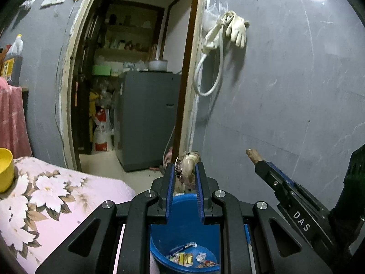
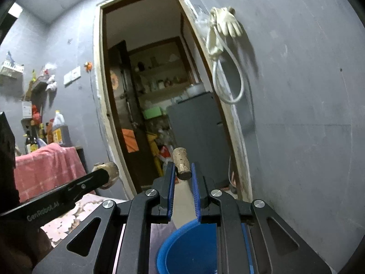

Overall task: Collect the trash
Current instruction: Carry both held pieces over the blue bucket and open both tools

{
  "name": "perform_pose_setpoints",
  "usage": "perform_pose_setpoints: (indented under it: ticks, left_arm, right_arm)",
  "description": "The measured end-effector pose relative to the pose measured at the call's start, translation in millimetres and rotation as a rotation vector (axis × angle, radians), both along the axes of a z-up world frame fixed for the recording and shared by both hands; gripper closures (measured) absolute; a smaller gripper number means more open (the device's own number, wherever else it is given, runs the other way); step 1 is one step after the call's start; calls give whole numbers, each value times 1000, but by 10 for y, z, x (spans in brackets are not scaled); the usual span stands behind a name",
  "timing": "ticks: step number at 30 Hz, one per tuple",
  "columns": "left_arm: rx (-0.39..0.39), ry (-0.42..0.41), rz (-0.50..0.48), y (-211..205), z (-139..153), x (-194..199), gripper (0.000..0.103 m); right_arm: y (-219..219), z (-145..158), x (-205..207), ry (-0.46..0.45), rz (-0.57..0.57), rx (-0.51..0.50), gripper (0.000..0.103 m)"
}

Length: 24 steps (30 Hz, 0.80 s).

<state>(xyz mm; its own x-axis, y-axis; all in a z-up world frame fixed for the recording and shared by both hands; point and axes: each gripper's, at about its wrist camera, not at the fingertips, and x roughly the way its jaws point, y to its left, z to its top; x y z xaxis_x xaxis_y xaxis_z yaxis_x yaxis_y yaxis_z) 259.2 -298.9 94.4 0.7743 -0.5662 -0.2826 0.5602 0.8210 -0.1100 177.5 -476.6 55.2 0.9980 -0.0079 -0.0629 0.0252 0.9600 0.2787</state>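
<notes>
My left gripper (image 1: 185,167) is shut on a crumpled pale wad of trash (image 1: 188,165), held in the air above a blue bin (image 1: 182,233). Several wrappers (image 1: 189,256) lie at the bin's bottom. My right gripper (image 2: 182,166) is shut on a brown cork (image 2: 181,162), also above the blue bin (image 2: 189,246). In the left wrist view the right gripper (image 1: 256,162) comes in from the right with the cork (image 1: 253,155) at its tip. In the right wrist view the left gripper (image 2: 107,172) reaches in from the left with the wad (image 2: 109,169).
A table with a pink floral cloth (image 1: 57,201) and a yellow cup (image 1: 5,171) stands left of the bin. An open doorway (image 1: 141,80) ahead shows a grey cabinet (image 1: 148,118). Gloves and a white hose (image 1: 228,36) hang on the grey wall.
</notes>
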Motion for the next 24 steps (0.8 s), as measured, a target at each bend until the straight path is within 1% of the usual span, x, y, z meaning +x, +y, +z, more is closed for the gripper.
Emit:
perform_pose_setpoints:
  ticks: [4, 9, 14, 17, 24]
  left_arm:
    - [16, 53, -6, -49, -86, 101, 89]
    - [30, 138, -25, -102, -188, 209, 88]
    - [31, 194, -19, -89, -297, 254, 88]
    - [36, 201, -15, -88, -302, 246, 88]
    - [51, 193, -6, -54, -300, 209, 88]
  right_arm:
    - [-54, -61, 59, 56, -8, 12, 91]
    - [-96, -127, 135, 116, -6, 35, 90]
    - [-124, -239, 276, 216, 10, 55, 90]
    - [-132, -267, 300, 240, 16, 67, 90]
    - [-133, -269, 288, 236, 15, 67, 89]
